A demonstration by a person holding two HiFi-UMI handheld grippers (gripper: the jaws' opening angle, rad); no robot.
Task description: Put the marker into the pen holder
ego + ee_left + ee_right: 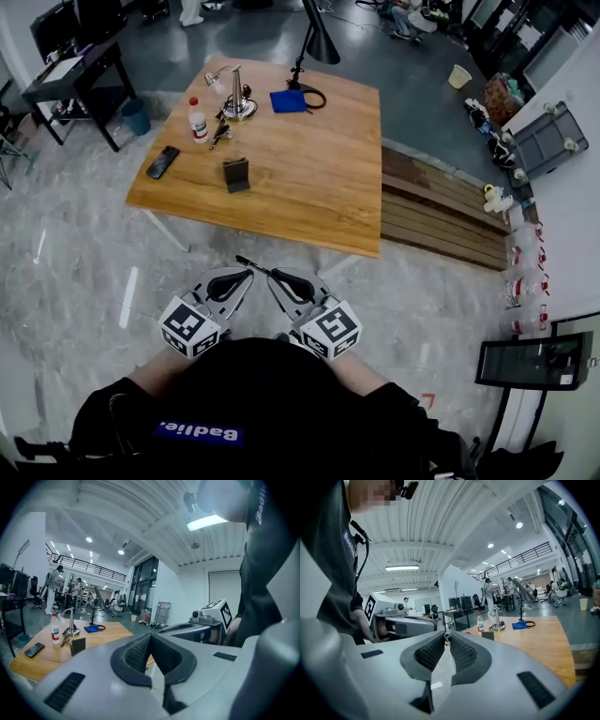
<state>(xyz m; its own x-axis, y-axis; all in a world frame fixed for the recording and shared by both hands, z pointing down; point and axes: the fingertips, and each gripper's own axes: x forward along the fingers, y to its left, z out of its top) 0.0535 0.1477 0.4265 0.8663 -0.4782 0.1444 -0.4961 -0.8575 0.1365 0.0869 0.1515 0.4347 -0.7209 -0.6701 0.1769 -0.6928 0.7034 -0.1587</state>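
Observation:
A dark, boxy pen holder (pixel 236 174) stands on the wooden table (pixel 319 197), left of its middle; it also shows in the left gripper view (pixel 77 645). Dark marker-like sticks (pixel 220 131) lie beside a bottle (pixel 198 120) at the far left. Both grippers hang close to the person's body, short of the table's near edge. My left gripper (pixel 247 273) and right gripper (pixel 274 276) are shut, tips almost meeting. A thin dark rod (pixel 246 262) shows by the tips; I cannot tell what it is.
A metal stand (pixel 237 101), a blue cloth (pixel 288 100) and a black lamp (pixel 317 37) are at the table's far side, a phone (pixel 162 161) at its left edge. Wooden planks (pixel 441 216) lie right of the table. A dark desk (pixel 70 75) stands far left.

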